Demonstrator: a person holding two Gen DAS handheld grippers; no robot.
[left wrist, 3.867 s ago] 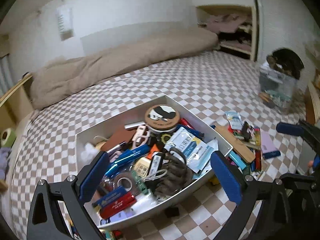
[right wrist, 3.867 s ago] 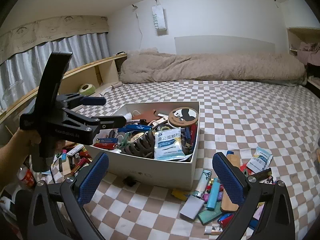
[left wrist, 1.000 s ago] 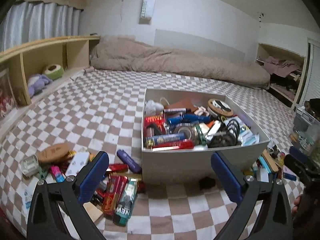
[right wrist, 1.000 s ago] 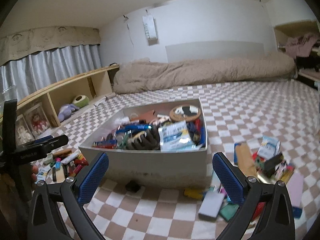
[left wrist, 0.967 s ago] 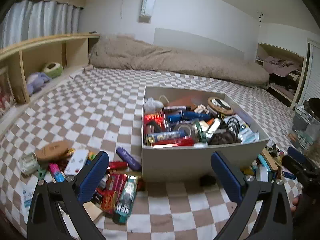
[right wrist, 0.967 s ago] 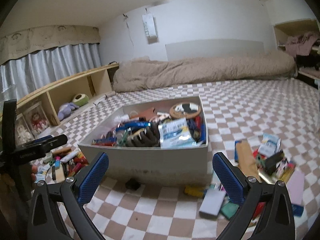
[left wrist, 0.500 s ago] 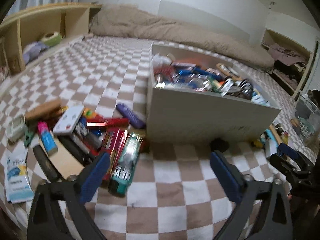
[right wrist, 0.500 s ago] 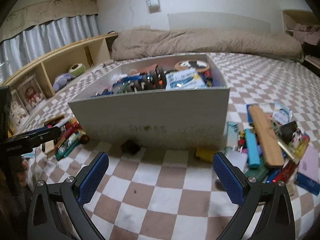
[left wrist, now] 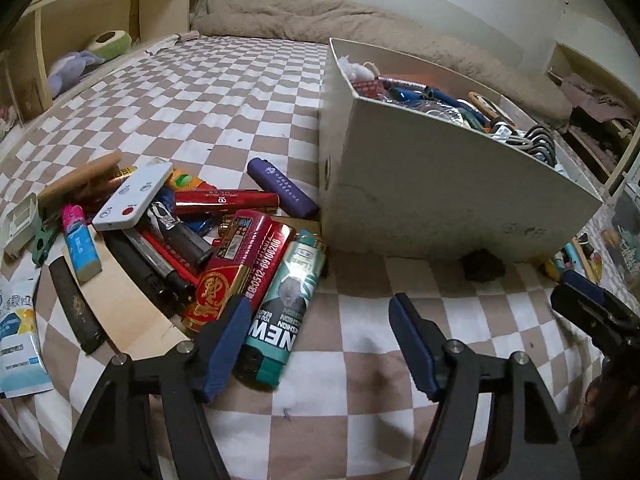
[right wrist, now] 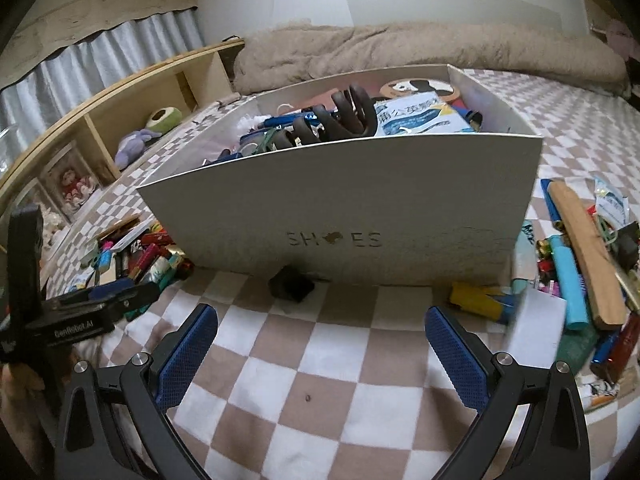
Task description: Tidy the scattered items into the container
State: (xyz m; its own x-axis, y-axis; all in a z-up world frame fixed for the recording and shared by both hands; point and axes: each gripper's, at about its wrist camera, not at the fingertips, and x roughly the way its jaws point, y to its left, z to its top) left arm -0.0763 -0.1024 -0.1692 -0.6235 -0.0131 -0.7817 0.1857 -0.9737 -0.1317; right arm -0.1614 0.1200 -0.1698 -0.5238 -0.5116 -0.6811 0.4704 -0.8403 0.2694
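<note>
left wrist view: left tongs (left wrist: 320,332) released by teal lighter (left wrist: 286,304); right tongs (right wrist: 320,352) released.

Behind your workspace, a tan duvet (left wrist: 360,28) lay bunched along the wall, and a purple plush toy (right wrist: 136,142) sat in the wooden shelf (right wrist: 120,108) beside grey curtains (right wrist: 100,60).
</note>
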